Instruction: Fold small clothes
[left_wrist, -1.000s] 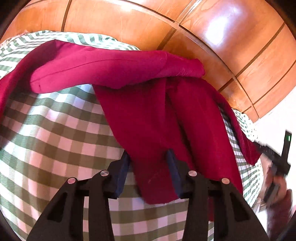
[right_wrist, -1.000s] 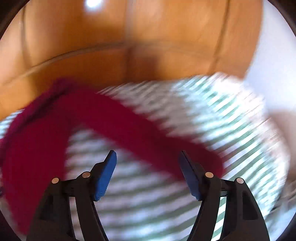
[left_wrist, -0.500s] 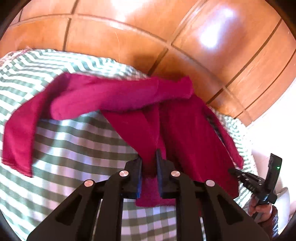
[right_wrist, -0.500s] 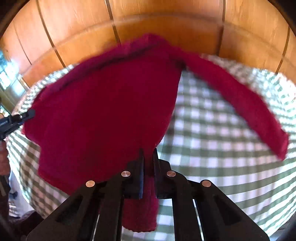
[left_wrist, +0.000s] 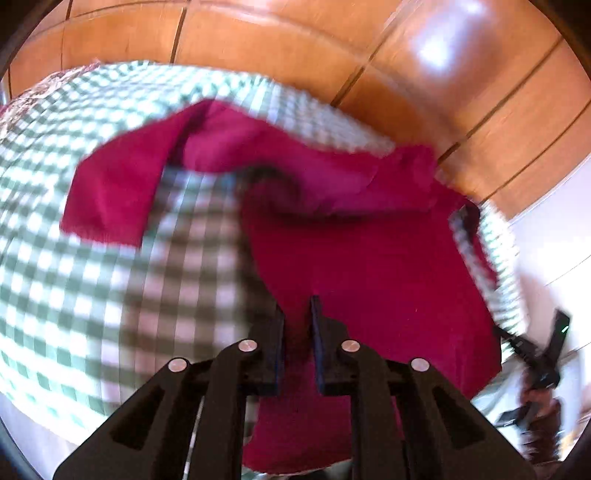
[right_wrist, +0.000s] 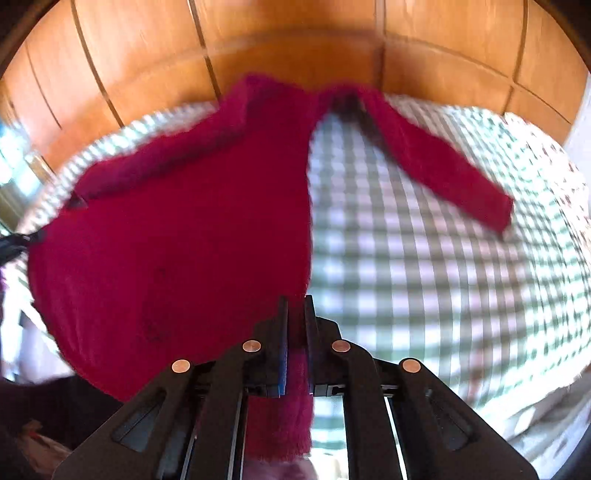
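A dark red sweater (left_wrist: 369, 266) lies partly lifted over a green and white checked cloth (left_wrist: 74, 280) that covers a table; wooden panels (left_wrist: 295, 44) stand behind; both views are blurred.

Left wrist view: the left gripper (left_wrist: 297, 325) has the sweater's hem between its 2 fingers; the jaws stand almost together with a narrow gap, and have just eased a little wider after closing; the red knit fills the gap and hangs below it, so the grip holds; 1 sleeve (left_wrist: 110, 192) trails to the left on the cloth; at the far right edge a hand (left_wrist: 539, 402) holds the other tool.

Right wrist view: the right gripper (right_wrist: 295, 314) is clamped fully on another part of the hem, with a strip of knit hanging below the jaws; the sweater's body (right_wrist: 177, 240) spreads to the left; a sleeve (right_wrist: 443, 162) stretches to the right across the cloth (right_wrist: 443, 277).
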